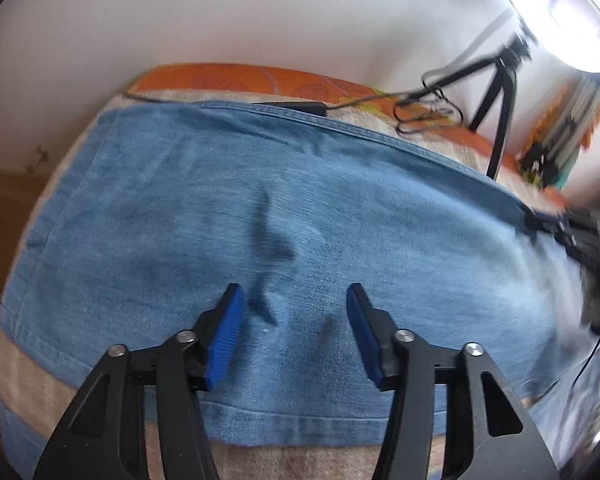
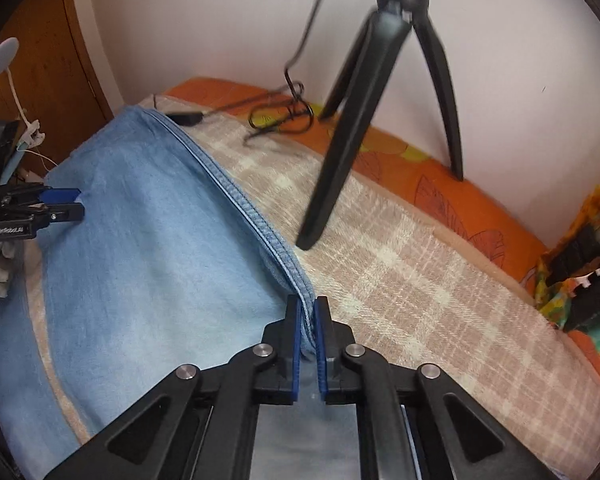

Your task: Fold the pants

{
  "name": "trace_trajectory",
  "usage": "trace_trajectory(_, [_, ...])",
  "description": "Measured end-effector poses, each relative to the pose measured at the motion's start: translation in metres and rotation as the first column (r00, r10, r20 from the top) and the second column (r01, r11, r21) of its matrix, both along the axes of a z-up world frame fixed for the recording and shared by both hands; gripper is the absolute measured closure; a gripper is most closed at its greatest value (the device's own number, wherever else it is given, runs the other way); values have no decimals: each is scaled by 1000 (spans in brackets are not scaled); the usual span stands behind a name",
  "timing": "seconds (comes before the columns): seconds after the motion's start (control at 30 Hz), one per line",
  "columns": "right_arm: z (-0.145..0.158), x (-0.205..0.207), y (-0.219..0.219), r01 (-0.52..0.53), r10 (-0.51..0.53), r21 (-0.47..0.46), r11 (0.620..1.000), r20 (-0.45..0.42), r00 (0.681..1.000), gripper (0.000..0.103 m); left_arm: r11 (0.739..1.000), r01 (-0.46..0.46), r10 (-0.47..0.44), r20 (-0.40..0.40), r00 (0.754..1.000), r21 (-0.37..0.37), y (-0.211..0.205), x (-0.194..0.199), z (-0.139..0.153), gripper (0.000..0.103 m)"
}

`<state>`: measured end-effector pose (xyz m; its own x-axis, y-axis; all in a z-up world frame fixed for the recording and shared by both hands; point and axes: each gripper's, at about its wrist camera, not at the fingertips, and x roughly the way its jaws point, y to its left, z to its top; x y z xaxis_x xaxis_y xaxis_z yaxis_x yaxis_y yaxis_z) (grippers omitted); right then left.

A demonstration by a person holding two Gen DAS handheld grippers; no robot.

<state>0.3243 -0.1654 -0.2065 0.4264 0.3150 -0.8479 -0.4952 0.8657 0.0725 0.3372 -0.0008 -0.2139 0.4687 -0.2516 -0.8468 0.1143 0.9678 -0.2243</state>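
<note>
Light blue denim pants [image 1: 260, 208] lie spread flat on a beige plaid blanket [image 2: 400, 280]. In the left wrist view my left gripper [image 1: 295, 300] hovers over the cloth near its front hem, jaws well apart, nothing pinched between the blue pads. The right wrist view shows the same gripper [image 2: 80, 203] at the far left side of the pants [image 2: 160, 240]. My right gripper [image 2: 308, 312] is shut on the thick stitched seam along the pants' right edge, with the denim squeezed between its pads. It appears as a blurred dark shape [image 1: 552, 224] at the right of the left wrist view.
A black tripod [image 2: 340, 160] stands on the blanket just beyond the seam, with a coiled black cable [image 2: 280, 116] behind it. An orange patterned sheet [image 2: 440, 176] runs along the white wall. A bright ring light [image 1: 560, 12] hangs at the upper right. A wooden cabinet [image 2: 40, 60] stands at the left.
</note>
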Motion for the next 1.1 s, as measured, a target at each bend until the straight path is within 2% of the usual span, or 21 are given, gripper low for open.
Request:
trace_trajectory(0.13, [31, -35, 0, -14, 11, 52, 999, 60, 998, 100, 994, -70, 71, 9, 997, -87, 21, 4, 15, 47])
trace_trajectory(0.27, [46, -72, 5, -52, 48, 47, 998, 88, 995, 100, 979, -115, 117, 0, 993, -168, 35, 13, 28, 46])
trace_trajectory(0.37, [54, -98, 11, -84, 81, 30, 996, 98, 992, 100, 966, -146, 143, -29, 989, -215, 36, 28, 28, 33])
trace_trajectory(0.53, [57, -132, 18, -125, 124, 12, 992, 82, 989, 100, 930, -219, 191, -122, 974, -295, 31, 56, 18, 32])
trace_trajectory(0.67, [50, -149, 28, -160, 162, -29, 987, 80, 984, 100, 944, -243, 202, -188, 961, -225, 16, 71, 10, 32])
trace_trajectory(0.8, [47, -155, 34, -178, 181, -40, 983, 79, 980, 100, 965, -230, 203, -198, 959, -127, -4, 79, 6, 30])
trace_trajectory(0.9, [47, -159, 37, -184, 187, -40, 982, 80, 979, 100, 961, -268, 245, -237, 940, -70, -8, 82, -4, 30])
trace_trajectory(0.93, [48, -161, 38, -189, 192, -47, 981, 85, 978, 100, 953, -293, 268, -232, 935, -78, -7, 81, -2, 30])
trace_trajectory(1.0, [48, -164, 40, -195, 200, -59, 979, 92, 975, 100, 953, -290, 270, -197, 943, -84, -12, 80, 4, 30])
trace_trajectory(1.07, [48, -167, 40, -199, 203, -53, 979, 89, 975, 100, 964, -263, 252, -170, 953, -41, -19, 82, 6, 31])
trace_trajectory(1.1, [47, -169, 41, -200, 204, -57, 978, 91, 975, 100, 967, -255, 247, -168, 954, -23, -23, 83, 5, 35])
